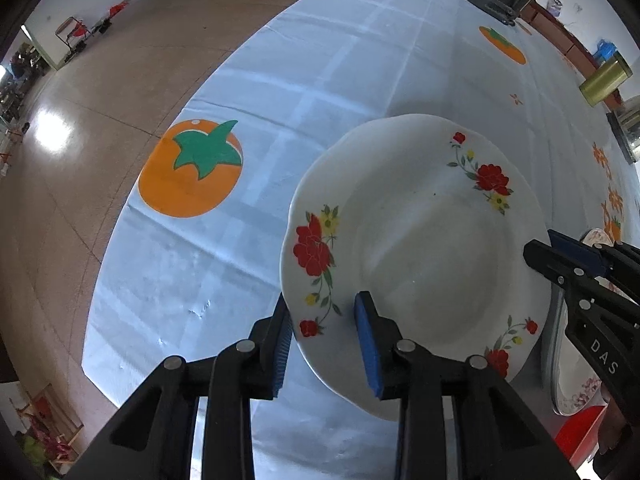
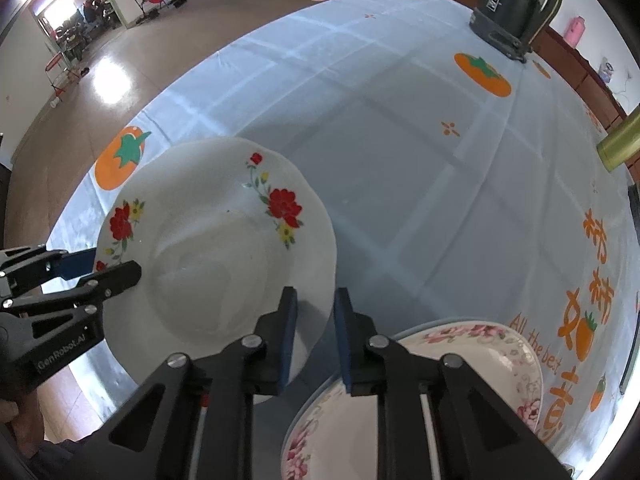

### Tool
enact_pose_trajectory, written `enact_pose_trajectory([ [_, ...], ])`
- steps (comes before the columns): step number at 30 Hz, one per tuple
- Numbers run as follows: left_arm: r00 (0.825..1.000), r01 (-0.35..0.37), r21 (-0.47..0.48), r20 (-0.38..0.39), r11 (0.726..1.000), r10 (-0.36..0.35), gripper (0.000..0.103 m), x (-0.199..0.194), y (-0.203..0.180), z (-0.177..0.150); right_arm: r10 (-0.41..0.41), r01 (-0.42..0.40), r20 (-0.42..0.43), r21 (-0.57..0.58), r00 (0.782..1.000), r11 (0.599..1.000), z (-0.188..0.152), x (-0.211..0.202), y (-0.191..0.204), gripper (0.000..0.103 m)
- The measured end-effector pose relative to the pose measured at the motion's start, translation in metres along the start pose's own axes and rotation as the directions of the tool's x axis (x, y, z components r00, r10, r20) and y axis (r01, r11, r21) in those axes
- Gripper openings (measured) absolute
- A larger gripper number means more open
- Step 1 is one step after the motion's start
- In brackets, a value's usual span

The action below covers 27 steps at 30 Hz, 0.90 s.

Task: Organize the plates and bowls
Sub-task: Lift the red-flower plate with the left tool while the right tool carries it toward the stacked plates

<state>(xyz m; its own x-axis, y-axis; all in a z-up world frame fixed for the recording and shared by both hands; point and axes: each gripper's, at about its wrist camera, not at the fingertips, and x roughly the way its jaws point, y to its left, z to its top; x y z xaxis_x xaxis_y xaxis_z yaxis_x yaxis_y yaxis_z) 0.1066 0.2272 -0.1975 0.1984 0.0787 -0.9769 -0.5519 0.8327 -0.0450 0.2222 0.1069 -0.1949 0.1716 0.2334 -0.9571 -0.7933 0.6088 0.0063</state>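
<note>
A white plate with red flowers (image 1: 416,248) is held above the table, tilted; it also shows in the right wrist view (image 2: 216,248). My left gripper (image 1: 326,340) is shut on its near-left rim, one pad above and one below. My right gripper (image 2: 314,332) is shut on the opposite rim; it shows in the left wrist view (image 1: 568,256) at the plate's right edge. A white bowl with pink flowers (image 2: 480,360) sits on a pink-flowered plate (image 2: 312,432) under my right gripper.
The table has a pale blue cloth (image 1: 320,80) with orange persimmon prints (image 1: 192,168). A dark kettle (image 2: 516,4) stands at the far edge. A gold tin (image 1: 604,78) lies at the right. The table's left edge drops to the floor (image 1: 80,120).
</note>
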Motion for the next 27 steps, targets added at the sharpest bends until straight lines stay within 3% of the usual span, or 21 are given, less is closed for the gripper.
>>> enact_pose_trajectory([
  [16, 0.999, -0.032, -0.006, -0.014, 0.999, 0.032, 0.033, -0.007, -0.008, 0.001, 0.031, -0.031, -0.003, 0.014, 1.000, 0.999, -0.002, 0.002, 0.000, 0.018],
  [27, 1.000, -0.011, -0.017, -0.017, 1.000, 0.011, 0.033, -0.019, -0.004, 0.003, 0.025, -0.026, 0.014, 0.015, 1.000, 1.000, -0.003, -0.013, 0.000, 0.018],
])
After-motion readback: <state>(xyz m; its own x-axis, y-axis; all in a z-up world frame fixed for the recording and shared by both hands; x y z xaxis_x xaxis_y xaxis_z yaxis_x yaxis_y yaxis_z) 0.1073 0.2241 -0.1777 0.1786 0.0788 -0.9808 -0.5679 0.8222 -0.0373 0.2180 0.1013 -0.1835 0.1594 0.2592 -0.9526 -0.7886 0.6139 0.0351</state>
